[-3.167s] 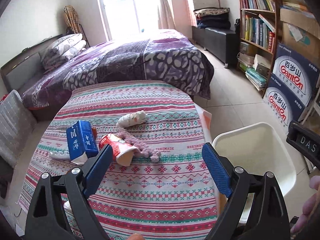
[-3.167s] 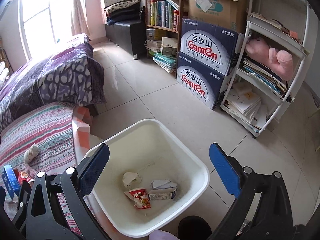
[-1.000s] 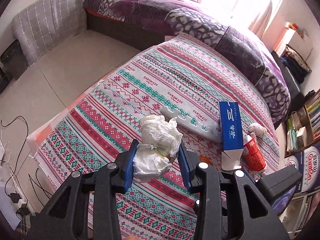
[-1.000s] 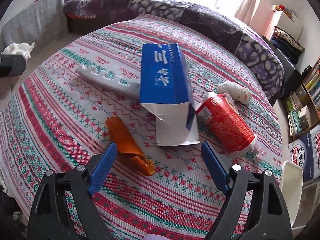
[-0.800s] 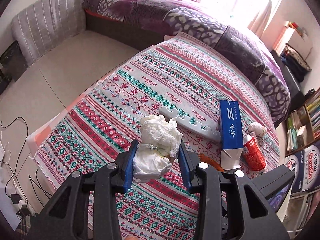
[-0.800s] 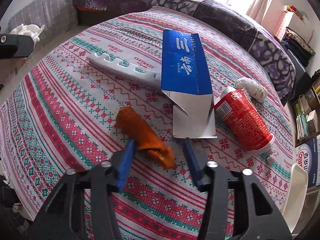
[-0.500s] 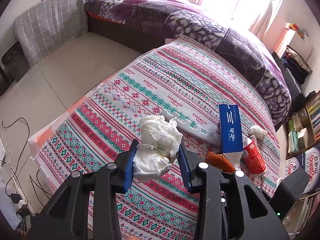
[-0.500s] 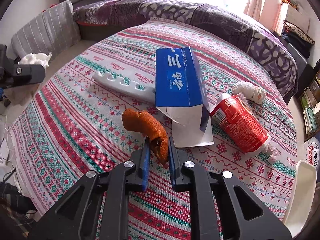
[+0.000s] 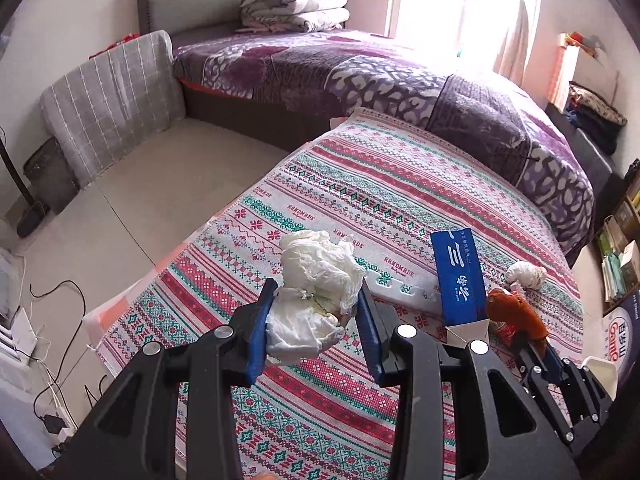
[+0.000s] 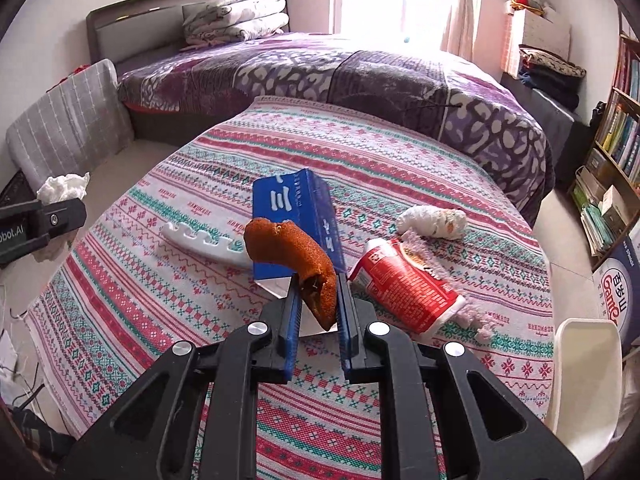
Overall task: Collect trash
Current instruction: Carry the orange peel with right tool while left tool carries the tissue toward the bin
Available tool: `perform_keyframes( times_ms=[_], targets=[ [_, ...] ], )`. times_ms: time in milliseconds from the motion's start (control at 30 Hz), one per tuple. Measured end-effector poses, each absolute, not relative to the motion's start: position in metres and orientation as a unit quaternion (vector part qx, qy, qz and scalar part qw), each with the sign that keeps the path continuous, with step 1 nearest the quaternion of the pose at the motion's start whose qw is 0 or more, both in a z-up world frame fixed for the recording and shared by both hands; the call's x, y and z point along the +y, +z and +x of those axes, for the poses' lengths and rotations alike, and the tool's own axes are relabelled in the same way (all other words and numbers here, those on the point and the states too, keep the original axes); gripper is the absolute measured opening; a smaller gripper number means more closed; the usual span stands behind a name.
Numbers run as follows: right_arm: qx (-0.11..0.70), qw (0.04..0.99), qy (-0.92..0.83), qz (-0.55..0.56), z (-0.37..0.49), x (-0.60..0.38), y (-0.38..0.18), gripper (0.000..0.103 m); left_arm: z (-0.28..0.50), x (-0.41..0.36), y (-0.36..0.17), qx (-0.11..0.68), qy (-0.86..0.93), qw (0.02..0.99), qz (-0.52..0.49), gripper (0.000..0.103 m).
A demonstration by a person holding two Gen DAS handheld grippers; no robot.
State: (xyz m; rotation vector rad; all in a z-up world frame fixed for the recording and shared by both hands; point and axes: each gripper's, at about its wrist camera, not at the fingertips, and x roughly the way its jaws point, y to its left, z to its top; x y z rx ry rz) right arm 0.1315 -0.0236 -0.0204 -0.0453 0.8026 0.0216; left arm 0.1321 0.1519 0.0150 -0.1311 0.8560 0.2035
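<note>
My left gripper [image 9: 316, 308] is shut on a crumpled white tissue wad [image 9: 316, 280], held above the near left part of the striped tablecloth [image 9: 360, 184]. My right gripper [image 10: 318, 300] is shut on an orange peel [image 10: 292, 252], lifted off the cloth; the peel also shows in the left wrist view [image 9: 516, 312]. On the cloth lie a blue carton [image 10: 296, 208], a white notched plastic strip [image 10: 200, 240], a red paper cup [image 10: 404, 284] and a small white wad [image 10: 432, 216]. The white trash bin's rim [image 10: 584, 364] shows at the table's right edge.
A bed with a purple cover [image 10: 360, 68] stands behind the table. A grey cushion [image 9: 108, 88] leans at the left. Bookshelves [image 10: 616, 120] and a Ganten box [image 10: 616, 280] stand at the right. Cables [image 9: 52, 360] lie on the floor at the left.
My right gripper closed on the orange peel and lifted it off the cloth. My left gripper kept hold of the tissue wad and rose a little.
</note>
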Motion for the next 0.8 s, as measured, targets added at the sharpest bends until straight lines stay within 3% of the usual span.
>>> perform_keyframes(
  times_ms=[800],
  targets=[
    [0.362,0.926,-0.1,0.03,0.117,-0.104,0.003,0.016,0.124,0.067,0.028,0.368,0.06,0.928,0.009,0.039]
  ],
)
